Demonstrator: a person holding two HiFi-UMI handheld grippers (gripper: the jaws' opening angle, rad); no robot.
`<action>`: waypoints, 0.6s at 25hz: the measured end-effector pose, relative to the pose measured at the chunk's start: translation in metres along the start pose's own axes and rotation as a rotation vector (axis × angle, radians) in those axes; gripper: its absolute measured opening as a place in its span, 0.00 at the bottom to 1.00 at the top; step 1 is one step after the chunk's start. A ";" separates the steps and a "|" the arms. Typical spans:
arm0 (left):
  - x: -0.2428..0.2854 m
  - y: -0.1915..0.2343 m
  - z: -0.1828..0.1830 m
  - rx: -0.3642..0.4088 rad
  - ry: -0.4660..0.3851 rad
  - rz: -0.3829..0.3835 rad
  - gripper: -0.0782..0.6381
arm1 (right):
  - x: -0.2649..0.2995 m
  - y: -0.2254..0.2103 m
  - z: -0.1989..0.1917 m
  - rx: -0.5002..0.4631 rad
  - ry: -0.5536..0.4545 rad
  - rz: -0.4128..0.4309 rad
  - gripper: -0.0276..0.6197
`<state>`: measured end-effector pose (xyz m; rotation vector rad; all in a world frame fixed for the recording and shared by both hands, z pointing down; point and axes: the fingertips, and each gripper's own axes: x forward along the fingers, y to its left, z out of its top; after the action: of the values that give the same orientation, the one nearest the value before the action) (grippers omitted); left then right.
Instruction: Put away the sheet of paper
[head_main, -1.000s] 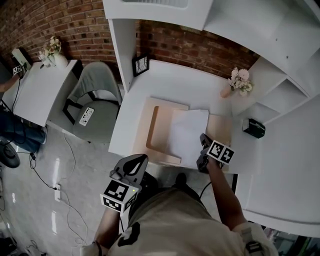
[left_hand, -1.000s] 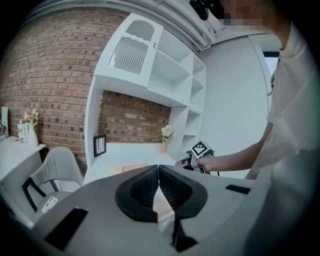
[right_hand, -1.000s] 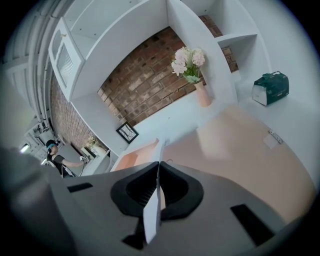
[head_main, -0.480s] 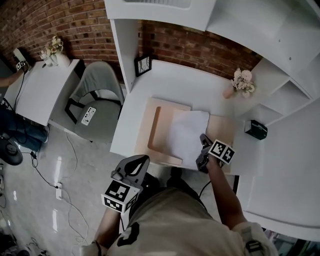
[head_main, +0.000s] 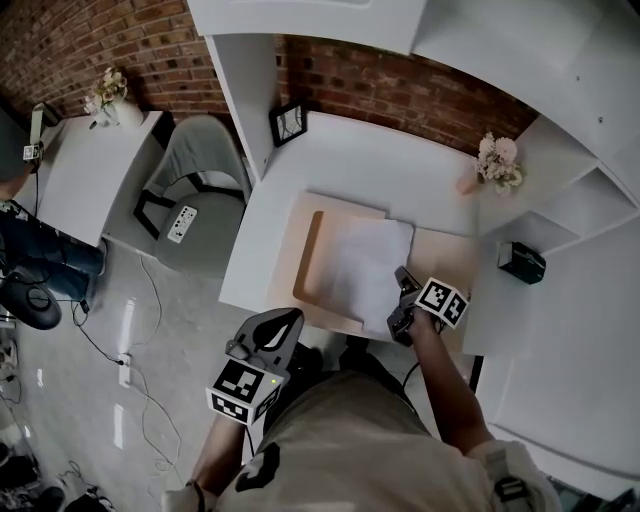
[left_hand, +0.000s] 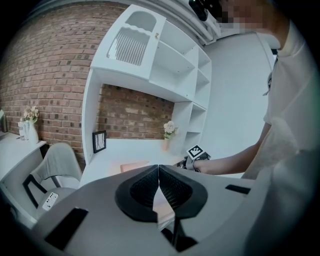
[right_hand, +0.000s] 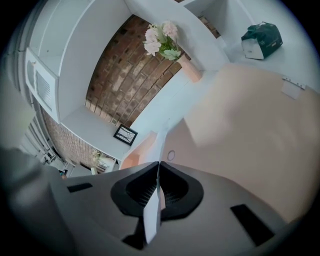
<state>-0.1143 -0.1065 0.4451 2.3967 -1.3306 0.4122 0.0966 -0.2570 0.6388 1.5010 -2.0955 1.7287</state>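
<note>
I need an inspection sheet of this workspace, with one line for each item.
surface: white desk, tray near its front edge.
job's things: sheet of paper lies over the wooden tray.
clutter: picture frame, flower vase, dark green box.
grippers: right gripper shut on the paper's near corner; left gripper shut, empty, off the desk.
cables: floor cables beside the desk.
surroundings: brick wall, grey chair, white shelves.

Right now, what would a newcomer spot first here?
The white sheet over the wooden tray on the desk, its near edge pinched in the right tongs. Then the pink flowers at the desk's back right, by the brick wall.
</note>
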 end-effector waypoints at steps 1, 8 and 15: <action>0.002 0.000 0.000 -0.001 0.002 0.002 0.13 | 0.002 0.000 0.000 0.008 0.002 0.003 0.09; 0.005 -0.001 -0.002 -0.011 0.011 0.011 0.13 | 0.009 -0.004 -0.001 0.050 0.018 0.002 0.09; -0.001 0.003 -0.007 -0.021 0.007 0.023 0.13 | 0.016 0.001 -0.010 0.052 0.041 0.007 0.09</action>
<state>-0.1182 -0.1041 0.4515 2.3633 -1.3541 0.4104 0.0822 -0.2591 0.6512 1.4593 -2.0541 1.8134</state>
